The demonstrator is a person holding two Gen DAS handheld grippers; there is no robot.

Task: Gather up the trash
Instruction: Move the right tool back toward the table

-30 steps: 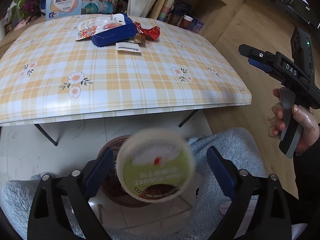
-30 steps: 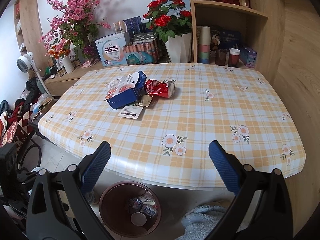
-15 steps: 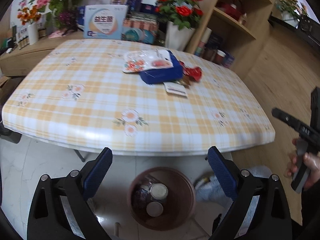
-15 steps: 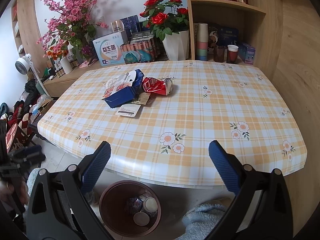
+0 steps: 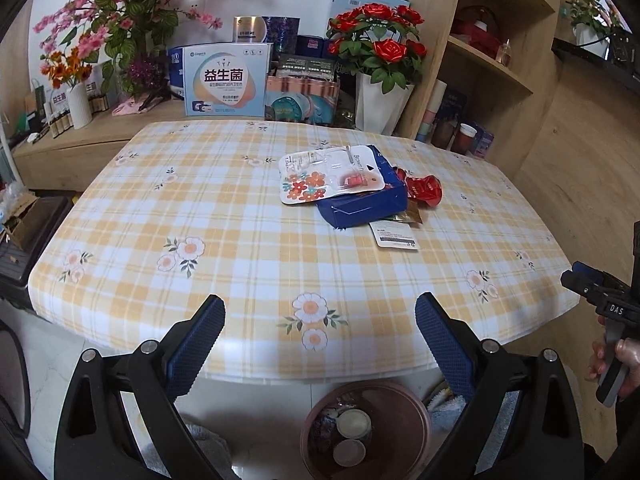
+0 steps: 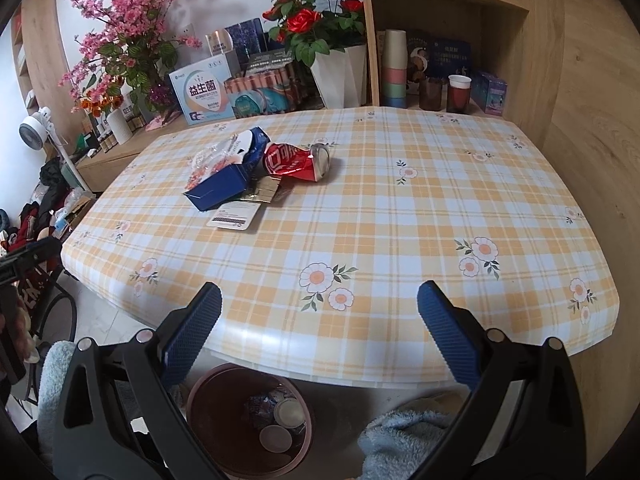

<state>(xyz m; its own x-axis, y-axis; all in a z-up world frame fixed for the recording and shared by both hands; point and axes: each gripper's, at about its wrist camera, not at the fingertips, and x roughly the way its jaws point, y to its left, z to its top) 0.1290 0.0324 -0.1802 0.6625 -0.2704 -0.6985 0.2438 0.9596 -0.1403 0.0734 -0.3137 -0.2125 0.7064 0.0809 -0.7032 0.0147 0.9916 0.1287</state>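
Between pickups. Left claw [image 5: 320,320] and right claw [image 6: 320,308] both wide, holding nothing, hovering at near tabletop [image 6: 400,220] edge above bin [image 6: 208,396]. Remaining trash mid-tabletop: crushed red can [image 6: 296,161], blue box [image 5: 362,204], white tag [image 5: 394,234]. Next: reach and grip, likely. Legible: "益生菌" on carton [image 5: 225,79]; "DAS" on right claw body.

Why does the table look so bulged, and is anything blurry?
Both wrist views use fisheye lenses, so the table edges bow outward and black corners frame each picture. Left view: sharp, soft daylight, the bin in shade under the table. Right view: also sharp; the can throws only a faint shadow.
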